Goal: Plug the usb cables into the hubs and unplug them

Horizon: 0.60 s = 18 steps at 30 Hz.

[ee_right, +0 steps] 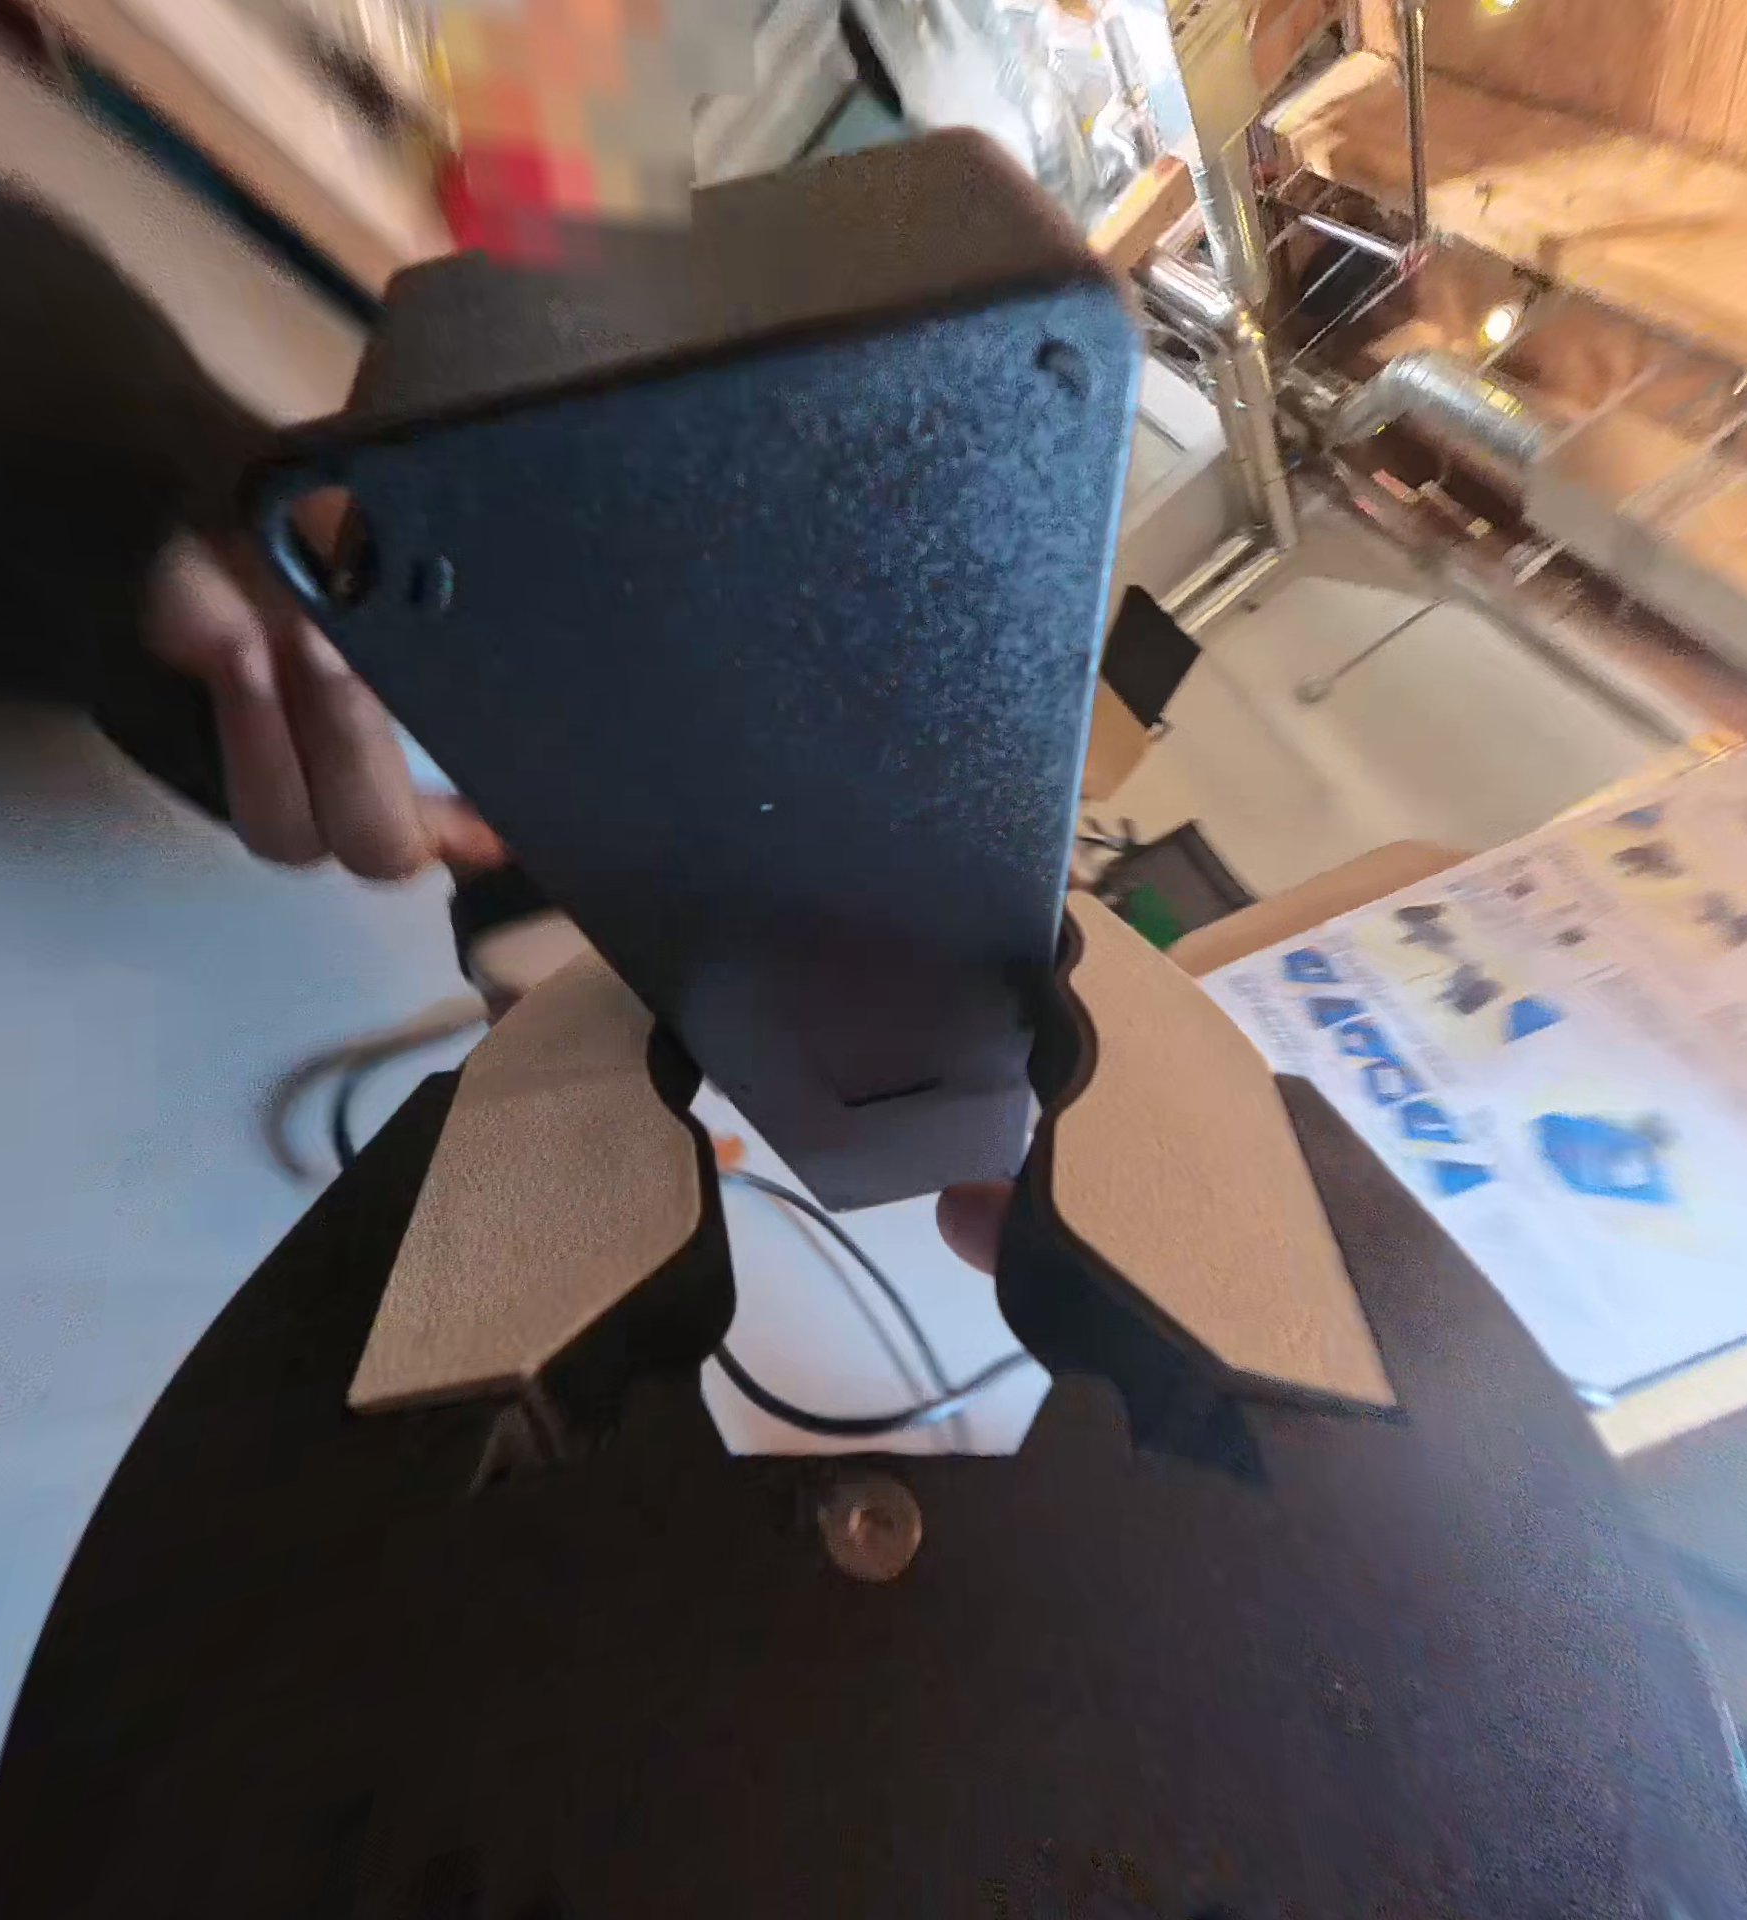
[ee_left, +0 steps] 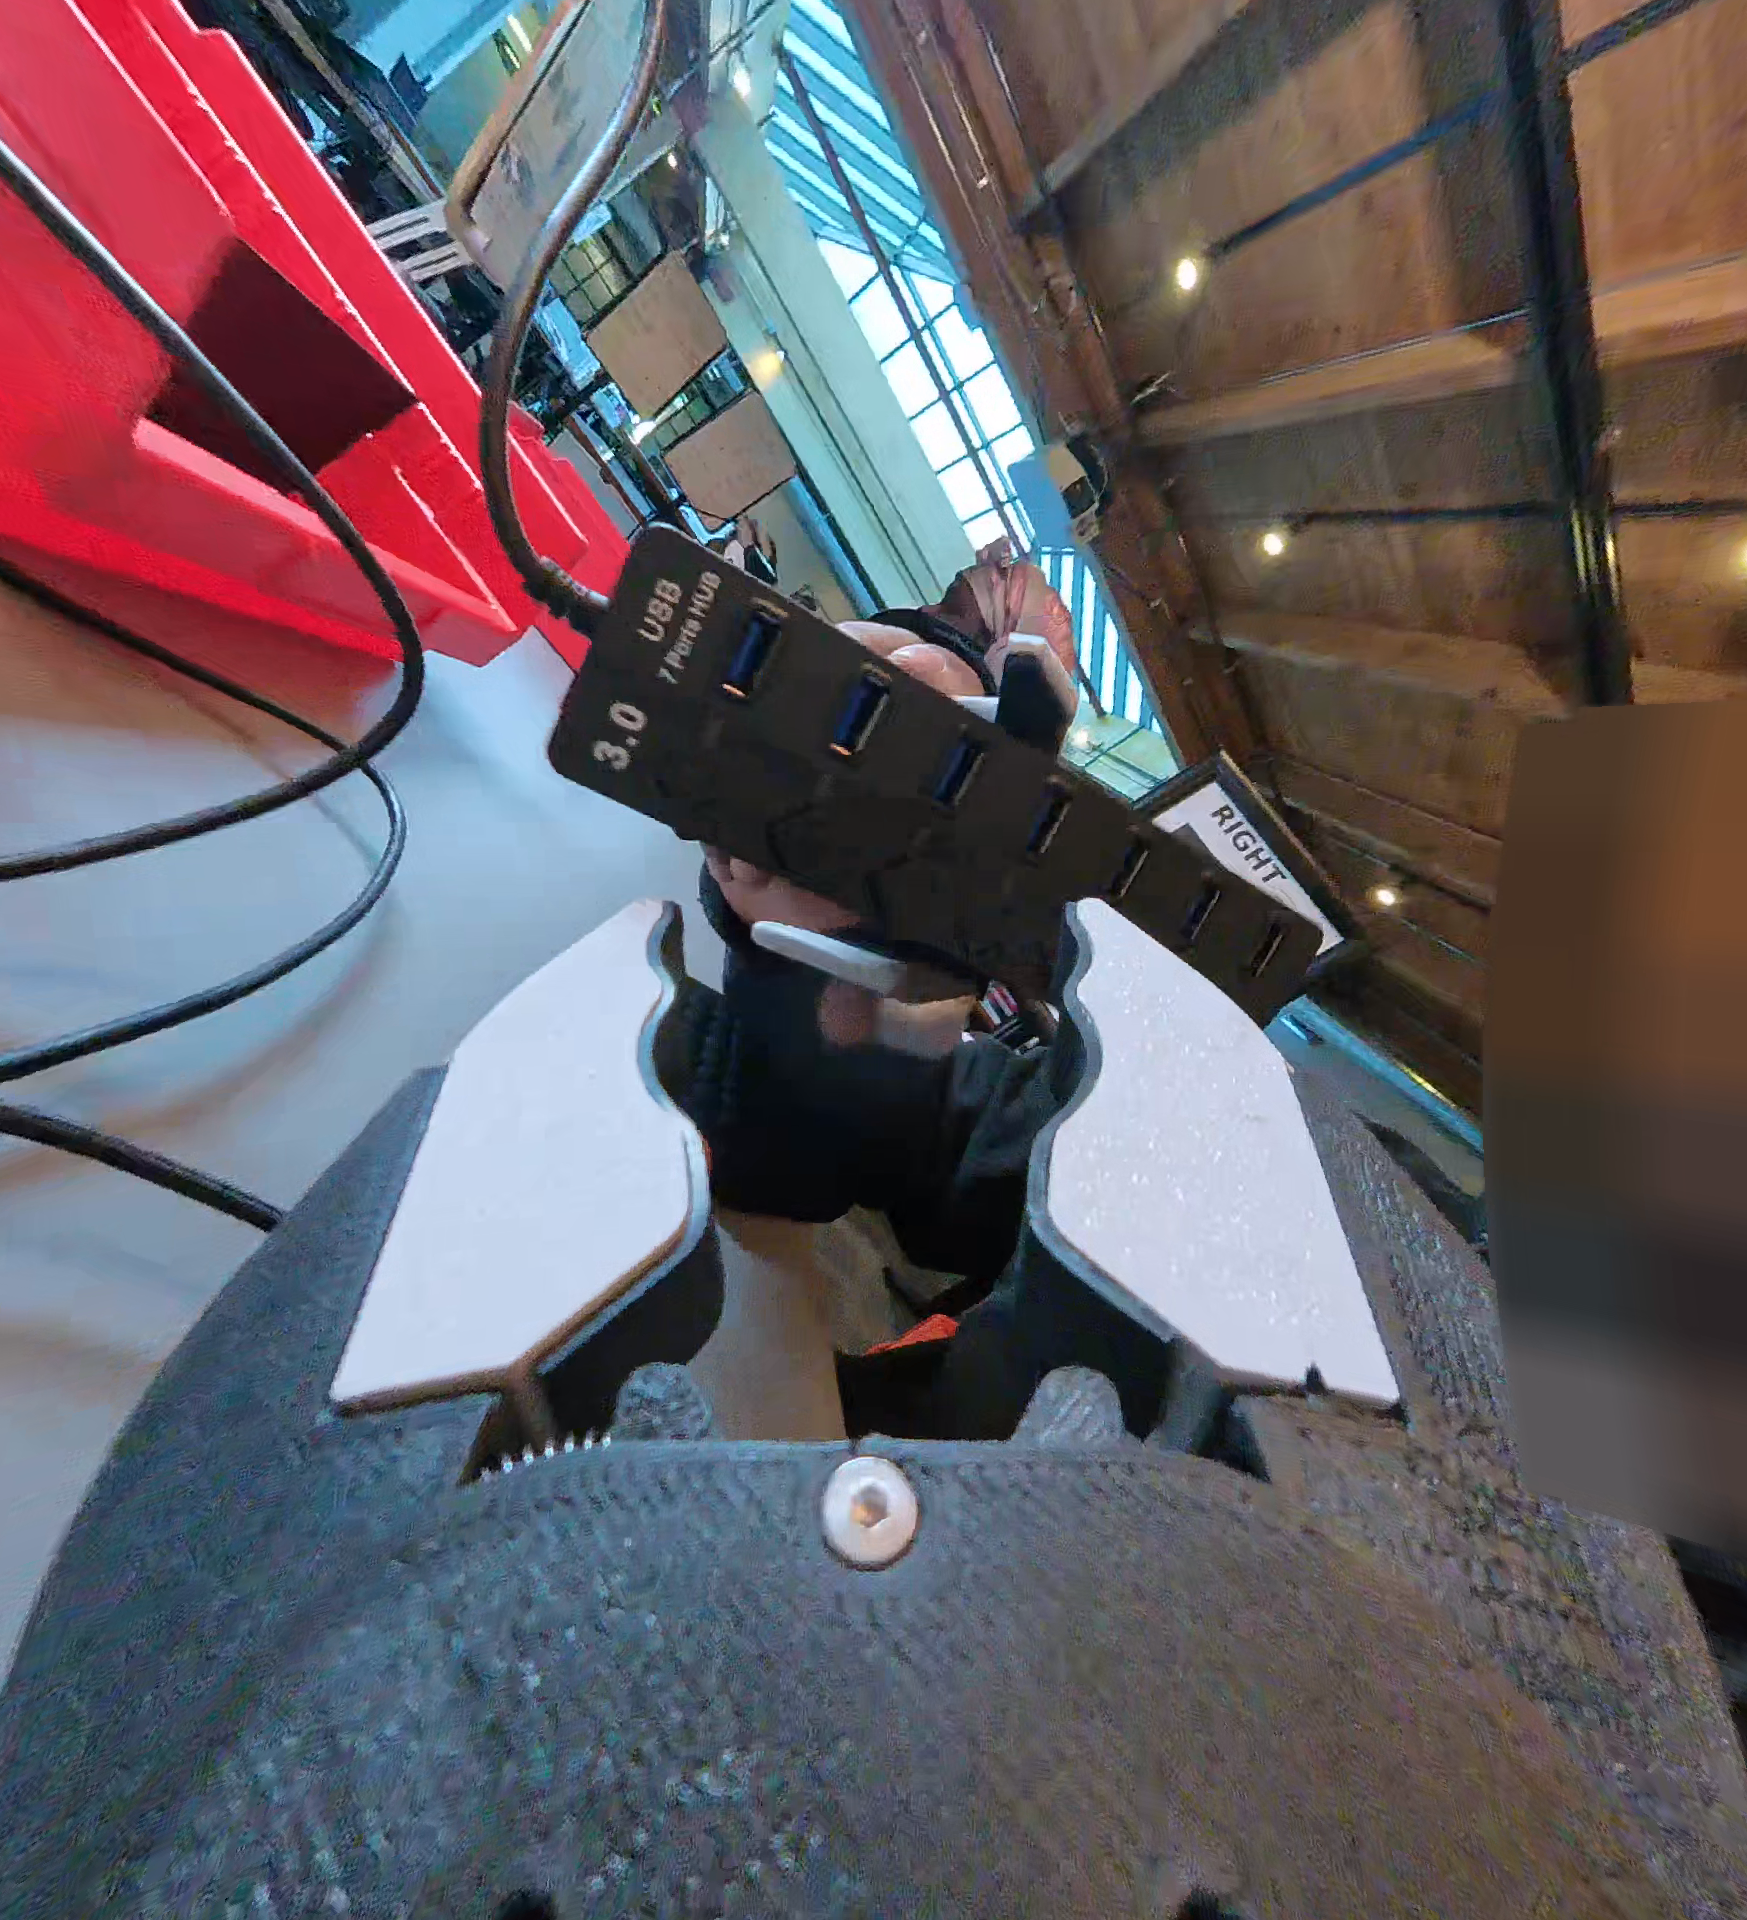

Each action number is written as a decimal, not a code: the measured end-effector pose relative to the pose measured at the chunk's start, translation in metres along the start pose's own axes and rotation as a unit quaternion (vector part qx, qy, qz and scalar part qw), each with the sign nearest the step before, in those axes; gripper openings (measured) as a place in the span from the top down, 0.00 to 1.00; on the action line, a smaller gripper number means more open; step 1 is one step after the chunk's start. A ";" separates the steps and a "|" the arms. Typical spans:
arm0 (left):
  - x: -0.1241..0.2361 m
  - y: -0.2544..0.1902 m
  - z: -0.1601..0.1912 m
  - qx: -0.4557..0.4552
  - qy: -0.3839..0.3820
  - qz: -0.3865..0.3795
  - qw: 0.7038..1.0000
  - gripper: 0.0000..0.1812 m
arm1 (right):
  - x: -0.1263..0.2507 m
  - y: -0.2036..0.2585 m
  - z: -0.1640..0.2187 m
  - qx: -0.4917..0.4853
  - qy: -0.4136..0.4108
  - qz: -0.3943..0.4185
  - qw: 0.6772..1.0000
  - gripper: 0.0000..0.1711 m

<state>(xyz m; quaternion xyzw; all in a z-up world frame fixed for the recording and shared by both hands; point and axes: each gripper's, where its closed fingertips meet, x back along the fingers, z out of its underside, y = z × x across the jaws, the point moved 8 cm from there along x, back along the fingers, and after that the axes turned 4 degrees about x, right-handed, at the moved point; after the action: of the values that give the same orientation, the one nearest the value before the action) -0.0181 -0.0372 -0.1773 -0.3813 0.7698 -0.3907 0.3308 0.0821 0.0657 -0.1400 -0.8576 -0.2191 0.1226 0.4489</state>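
The hub point(ee_left: 936, 795) hangs tilted in the air just past the left gripper point(ee_left: 869, 997), whose fingers stand spread with nothing between them. The right gripper point(ee_left: 1030, 691) pinches it from behind, mostly hidden by the hub. In the right wrist view, blurred, the right gripper point(ee_right: 864, 1049) shows spread fingers — the left gripper's black underside point(ee_right: 744, 644) fills the view. Cables point(ee_left: 370, 727) loop over the pale table point(ee_left: 121, 1091), beside a red bin point(ee_left: 121, 364).
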 end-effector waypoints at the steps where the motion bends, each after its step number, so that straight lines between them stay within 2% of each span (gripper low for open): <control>1: -0.002 -0.001 0.001 -0.007 0.006 -0.011 1.000 0.62 | -0.002 0.005 0.003 0.046 0.017 0.002 0.999 0.64; 4: -0.007 0.000 0.009 -0.011 0.042 -0.038 0.998 0.58 | -0.009 0.018 0.015 0.136 0.060 0.008 0.989 0.64; 8: -0.005 0.003 0.012 0.006 0.062 -0.051 0.997 0.56 | -0.013 0.020 0.025 0.201 0.087 0.023 0.976 0.64; 12: -0.007 -0.002 0.015 0.029 0.067 -0.015 0.997 0.53 | -0.013 0.021 0.028 0.229 0.100 0.032 0.968 0.64; 18: -0.019 -0.002 0.031 0.041 0.107 -0.022 0.993 0.52 | -0.019 0.028 0.035 0.279 0.131 0.030 0.951 0.64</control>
<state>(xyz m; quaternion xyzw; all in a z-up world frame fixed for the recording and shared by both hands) 0.0166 -0.0328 -0.1858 -0.3404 0.7757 -0.4676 0.2526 0.0584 0.0672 -0.1829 -0.7126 -0.0892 0.0791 0.6914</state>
